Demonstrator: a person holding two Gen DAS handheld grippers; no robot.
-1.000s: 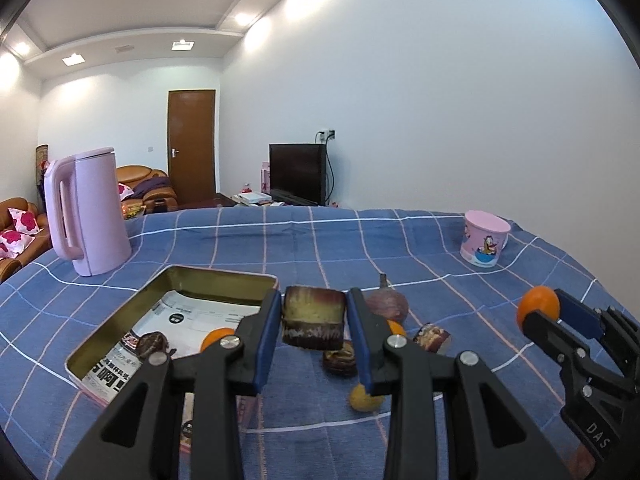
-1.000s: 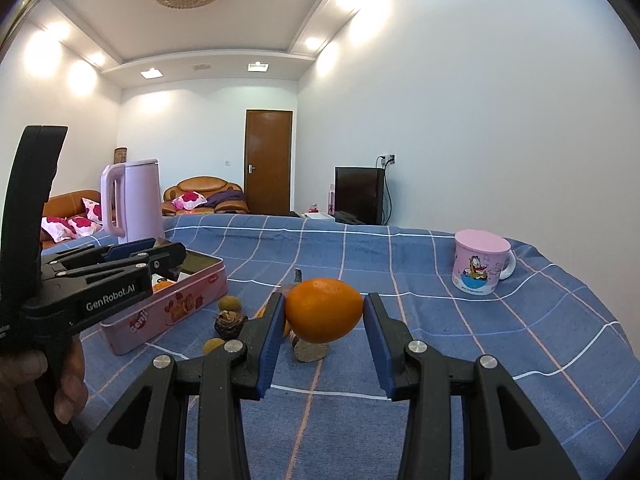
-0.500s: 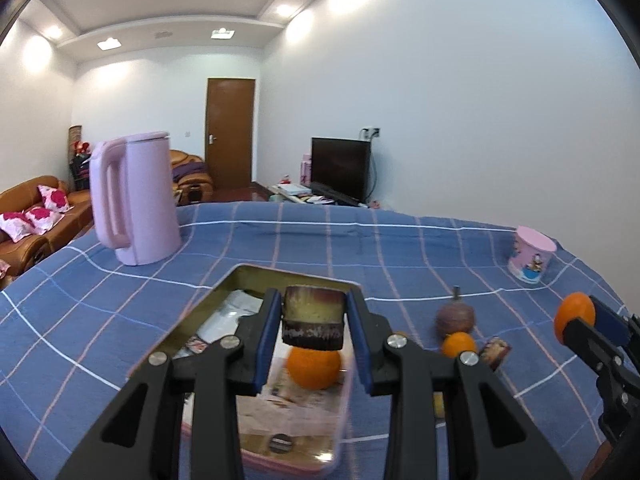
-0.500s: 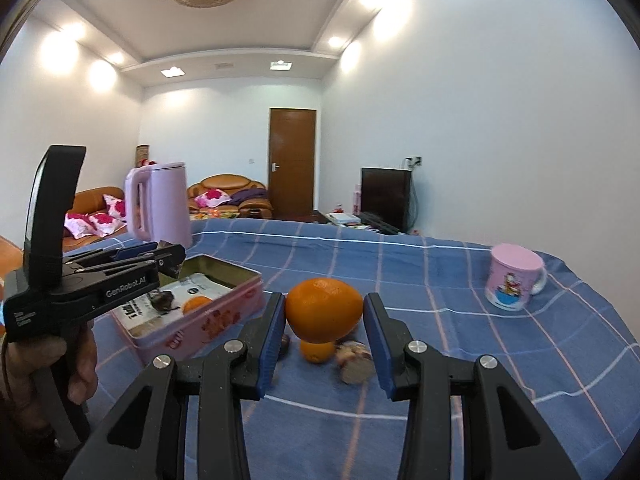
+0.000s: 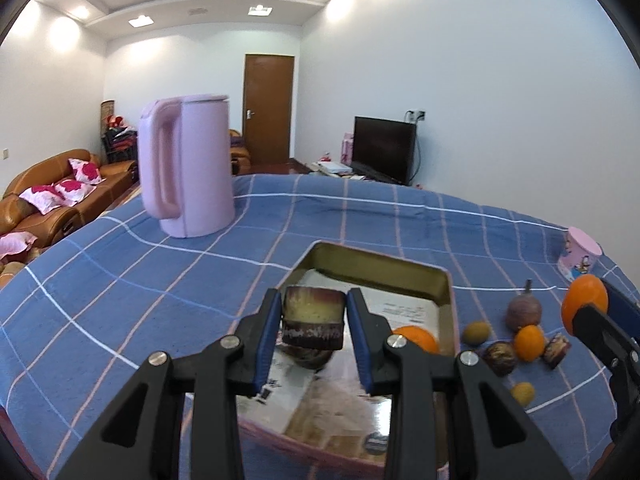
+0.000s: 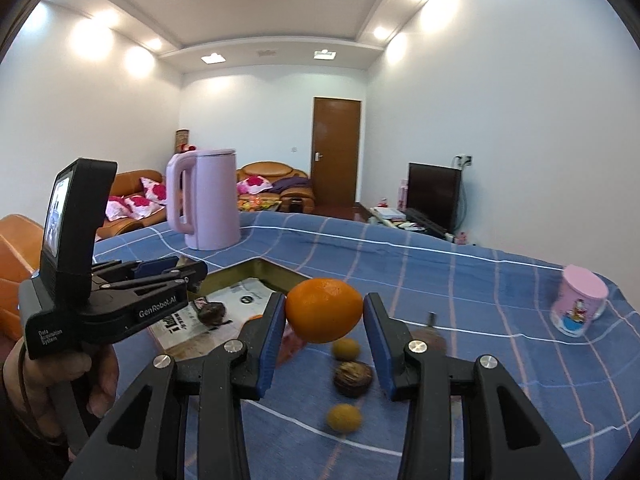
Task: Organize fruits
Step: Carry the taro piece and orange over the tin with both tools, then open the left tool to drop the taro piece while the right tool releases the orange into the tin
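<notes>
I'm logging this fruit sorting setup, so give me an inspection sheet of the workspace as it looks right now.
Surface: table under a blue checked cloth.
Job's things: open tin lined with printed paper, holding an orange and a dark fruit; loose small fruits on the cloth to its right.
Clutter: pink kettle; pink mug.
Grippers: left gripper shut on a purple-skinned chunk above the tin; right gripper shut on a large orange.
Cables: one at the wall socket behind the television.
Surroundings: sofas, wooden door.
</notes>
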